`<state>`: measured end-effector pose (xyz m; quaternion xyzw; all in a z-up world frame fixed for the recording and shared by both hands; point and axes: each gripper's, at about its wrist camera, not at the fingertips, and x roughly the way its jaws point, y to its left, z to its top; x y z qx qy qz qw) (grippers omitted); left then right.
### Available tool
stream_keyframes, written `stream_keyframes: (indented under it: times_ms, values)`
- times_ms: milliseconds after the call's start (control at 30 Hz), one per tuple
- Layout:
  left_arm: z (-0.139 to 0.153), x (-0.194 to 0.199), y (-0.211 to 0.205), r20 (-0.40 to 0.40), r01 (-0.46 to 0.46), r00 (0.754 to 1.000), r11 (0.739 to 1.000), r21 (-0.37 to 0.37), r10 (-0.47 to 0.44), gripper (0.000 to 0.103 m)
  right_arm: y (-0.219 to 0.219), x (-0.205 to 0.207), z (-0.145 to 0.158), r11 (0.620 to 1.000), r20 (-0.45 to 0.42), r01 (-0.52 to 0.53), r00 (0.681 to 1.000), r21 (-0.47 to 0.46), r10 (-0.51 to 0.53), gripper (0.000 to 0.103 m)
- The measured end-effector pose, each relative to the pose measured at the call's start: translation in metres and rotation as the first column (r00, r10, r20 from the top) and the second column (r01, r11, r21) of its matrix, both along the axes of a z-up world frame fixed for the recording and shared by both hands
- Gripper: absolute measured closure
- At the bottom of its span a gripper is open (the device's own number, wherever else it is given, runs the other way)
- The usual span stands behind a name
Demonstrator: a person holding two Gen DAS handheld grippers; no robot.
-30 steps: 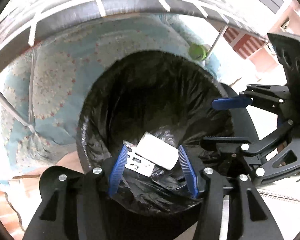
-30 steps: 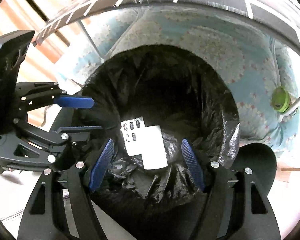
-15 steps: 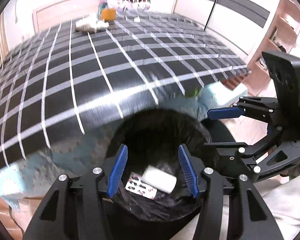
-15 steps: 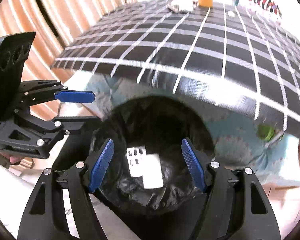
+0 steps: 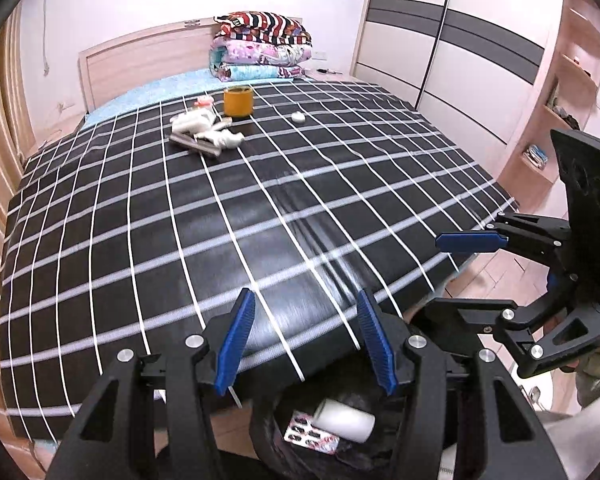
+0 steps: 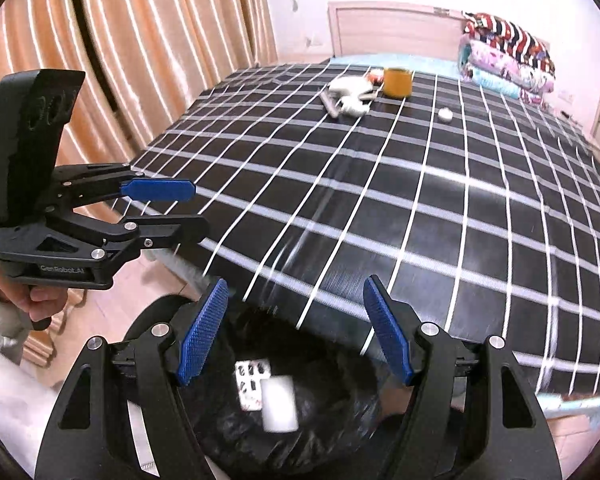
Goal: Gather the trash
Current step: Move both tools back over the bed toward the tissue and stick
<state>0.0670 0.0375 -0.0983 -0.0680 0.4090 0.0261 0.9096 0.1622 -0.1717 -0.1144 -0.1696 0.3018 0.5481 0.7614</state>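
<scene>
A black-lined trash bin [image 5: 300, 464] [image 6: 332, 432] stands at the foot of the bed, holding a white bottle [image 5: 346, 420] [image 6: 279, 408] and a blister pack [image 5: 310, 438] [image 6: 248, 376]. My left gripper [image 5: 306, 344] is open and empty above the bin's rim. My right gripper [image 6: 296, 332] is open and empty above the bin too. Far up the black checked bedspread [image 5: 260, 208] [image 6: 420, 200] lie a heap of white crumpled trash [image 5: 204, 132] [image 6: 350, 94], an orange cup [image 5: 238, 102] [image 6: 397, 82] and a small white cap [image 5: 298, 117] [image 6: 445, 114].
Folded blankets [image 5: 260, 46] [image 6: 508, 60] are stacked at the headboard. A wardrobe [image 5: 480, 48] and shelves stand to the right of the bed, curtains [image 6: 120, 40] to its left. Each gripper shows in the other's view, the right one [image 5: 472, 272] and the left one [image 6: 156, 208].
Both grippers have tilted up from looking down into the bin to looking across the bed. The bin has dropped to the bottom of both views. Both stay open.
</scene>
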Motion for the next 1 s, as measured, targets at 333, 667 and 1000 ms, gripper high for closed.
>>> stream_keyframes:
  times_ms: [333,667,1000]
  values:
    - [0.014,0.052,0.035,0.025,-0.045,0.999,0.999,0.008,0.045,0.052,0.035,0.037,0.027,0.999,0.051,0.012,0.999,0.048,-0.015,0.033]
    - [0.004,0.109,0.078,0.006,-0.118,0.993,0.993,-0.018,0.118,0.052,0.073,0.085,0.039,0.997,0.045,0.037,0.998,0.068,-0.041,0.042]
    - [-0.017,0.161,0.112,-0.042,-0.186,0.982,0.982,-0.028,0.185,0.052,0.11,0.125,0.04,0.997,0.017,0.052,0.998,0.064,-0.054,0.046]
